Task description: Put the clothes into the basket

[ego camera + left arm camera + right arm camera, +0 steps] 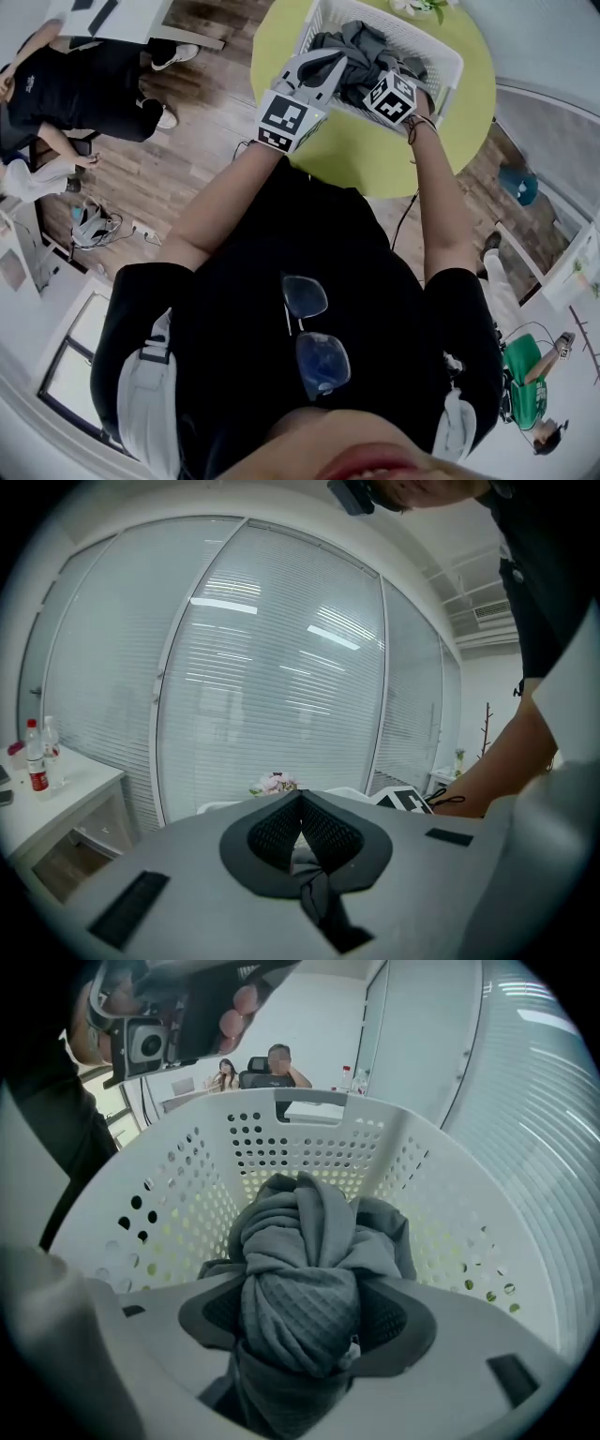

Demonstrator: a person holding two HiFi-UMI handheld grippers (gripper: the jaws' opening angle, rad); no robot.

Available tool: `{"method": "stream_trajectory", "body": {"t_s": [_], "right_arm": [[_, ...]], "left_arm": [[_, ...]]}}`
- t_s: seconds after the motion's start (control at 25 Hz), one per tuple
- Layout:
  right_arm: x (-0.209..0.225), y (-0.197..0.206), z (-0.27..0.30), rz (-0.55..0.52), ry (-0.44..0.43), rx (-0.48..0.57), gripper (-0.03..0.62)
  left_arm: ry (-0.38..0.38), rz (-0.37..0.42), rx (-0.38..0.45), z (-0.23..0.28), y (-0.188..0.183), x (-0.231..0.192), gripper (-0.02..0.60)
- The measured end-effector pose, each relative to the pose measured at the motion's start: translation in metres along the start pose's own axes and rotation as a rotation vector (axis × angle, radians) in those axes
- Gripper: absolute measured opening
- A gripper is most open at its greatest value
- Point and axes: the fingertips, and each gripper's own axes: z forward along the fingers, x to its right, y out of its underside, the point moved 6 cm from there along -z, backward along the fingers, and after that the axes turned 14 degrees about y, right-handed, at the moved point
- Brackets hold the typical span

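Right gripper view hides the floor of the basket [309,1143]. The clothes [300,1241], a thick twisted bundle, fill the middle. The bundle's lower end drops out of sight between the jaws of the right hand-held gripper [305,1314], which stand wide and press on it from both sides. Left gripper view looks away at window blinds [272,658]. There the left hand-held gripper [301,799] has its jaws narrow, tips meeting, with a thin dark strand of the clothes pinched low between the pads; where that strand leads cannot be made out. Head view has the person's chest covering the near part of the tabletop [375,159], and the frame's upper edge cuts off the basket's far end. The cloth is grey with a waffle knit, wound into knotted folds. The basket is white plastic, its walls pierced with rows of round holes and 1 handle slot at the far rim. The pads are dark with a fine mesh texture. The bundle lies within the basket walls, about mid-width, with open room between it and the far and side walls. The basket stands on the far part of the round yellow-green tabletop.
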Motion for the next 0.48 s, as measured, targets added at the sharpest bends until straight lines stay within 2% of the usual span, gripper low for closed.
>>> {"method": "stream_trajectory", "body": {"t_s": [0.24, 0.48], "right_arm": [[0.0, 0.009, 0.016, 0.04, -0.005, -0.041, 0.321], [0.014, 0.008, -0.004, 0.092, 0.031, -0.032, 0.321]], "left_arm": [[0.012, -0.006, -0.008, 0.003, 0.002, 0.002, 0.002], [0.027, 0.004, 0.001, 0.002, 0.0, 0.004, 0.002]]}}
